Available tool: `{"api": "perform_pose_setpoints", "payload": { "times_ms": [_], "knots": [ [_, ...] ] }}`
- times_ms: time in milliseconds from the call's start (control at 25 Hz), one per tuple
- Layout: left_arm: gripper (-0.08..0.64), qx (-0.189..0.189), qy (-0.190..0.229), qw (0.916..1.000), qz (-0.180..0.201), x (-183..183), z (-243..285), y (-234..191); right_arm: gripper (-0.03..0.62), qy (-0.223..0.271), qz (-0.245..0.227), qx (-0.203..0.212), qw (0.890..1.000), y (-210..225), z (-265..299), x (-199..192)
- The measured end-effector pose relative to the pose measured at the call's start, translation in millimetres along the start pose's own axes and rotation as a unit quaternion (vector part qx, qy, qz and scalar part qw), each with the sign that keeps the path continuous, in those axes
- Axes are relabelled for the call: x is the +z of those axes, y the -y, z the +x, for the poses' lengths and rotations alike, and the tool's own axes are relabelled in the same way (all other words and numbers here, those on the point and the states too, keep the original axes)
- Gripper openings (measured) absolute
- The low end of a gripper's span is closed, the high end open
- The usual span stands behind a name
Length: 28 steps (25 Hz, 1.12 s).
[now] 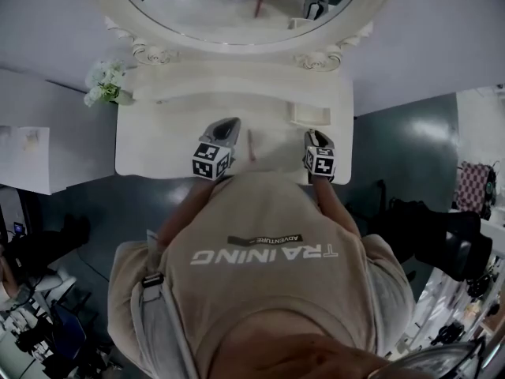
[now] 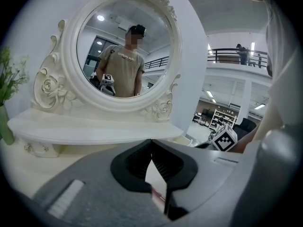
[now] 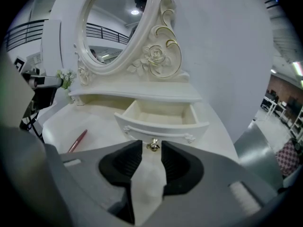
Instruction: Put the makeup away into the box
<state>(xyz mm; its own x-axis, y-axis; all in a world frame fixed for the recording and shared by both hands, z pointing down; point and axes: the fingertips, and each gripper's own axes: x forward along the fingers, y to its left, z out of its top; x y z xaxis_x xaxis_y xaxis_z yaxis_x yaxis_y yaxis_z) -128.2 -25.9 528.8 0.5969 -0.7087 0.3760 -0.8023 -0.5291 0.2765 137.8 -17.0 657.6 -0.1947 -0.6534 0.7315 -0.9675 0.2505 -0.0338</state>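
Right hand-held gripper (image 3: 151, 150) agape at drawer's (image 3: 163, 126) front edge, by knob (image 3: 152, 145)

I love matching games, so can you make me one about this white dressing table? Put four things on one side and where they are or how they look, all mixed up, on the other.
Things
1. slim red makeup pencil
2. small white drawer with a gold knob
3. bunch of white and green flowers
4. oval mirror in a carved white frame

Places or states
A. pulled open
B. lying flat on the white tabletop
C. standing upright at the back
D. at the tabletop's left edge in the head view

Pairs: 1-B, 2-A, 3-D, 4-C
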Motion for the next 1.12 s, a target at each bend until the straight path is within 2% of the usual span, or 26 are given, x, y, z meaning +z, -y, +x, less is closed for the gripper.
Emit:
{"api": "perform_pose_setpoints", "payload": {
  "times_ms": [120,360,520,720,1000,1120],
  "knots": [
    [0.006,0.004,0.003,1.0,-0.001,-2.8,-0.2,-7.7,0.13,-0.005,0.007,0.008,1.0,-13.1,-9.6,-0.3],
    [0.006,0.01,-0.009,0.9999,-0.01,-22.1,-2.2,-21.1,0.129,-0.016,-0.023,0.077,0.997,-74.5,-10.2,3.4],
    [0.006,0.012,-0.013,0.9998,-0.013,-28.3,-5.8,-34.1,0.13,-0.034,-0.046,0.128,0.99,-121.3,5.3,7.4],
    [0.006,0.019,-0.03,0.9993,-0.01,-42.7,-11.7,-49.9,0.13,-0.046,-0.078,0.171,0.981,-171.1,25.8,6.1],
    [0.006,0.016,-0.038,0.9991,0.006,-51.9,-10.5,-64.5,0.13,-0.092,-0.123,0.179,0.972,-220.4,37.1,-4.7],
    [0.006,0.015,-0.042,0.999,0.004,-58.7,-8.2,-70.2,0.129,-0.103,-0.116,0.175,0.972,-228.8,40.0,-5.1]
  ]
}}
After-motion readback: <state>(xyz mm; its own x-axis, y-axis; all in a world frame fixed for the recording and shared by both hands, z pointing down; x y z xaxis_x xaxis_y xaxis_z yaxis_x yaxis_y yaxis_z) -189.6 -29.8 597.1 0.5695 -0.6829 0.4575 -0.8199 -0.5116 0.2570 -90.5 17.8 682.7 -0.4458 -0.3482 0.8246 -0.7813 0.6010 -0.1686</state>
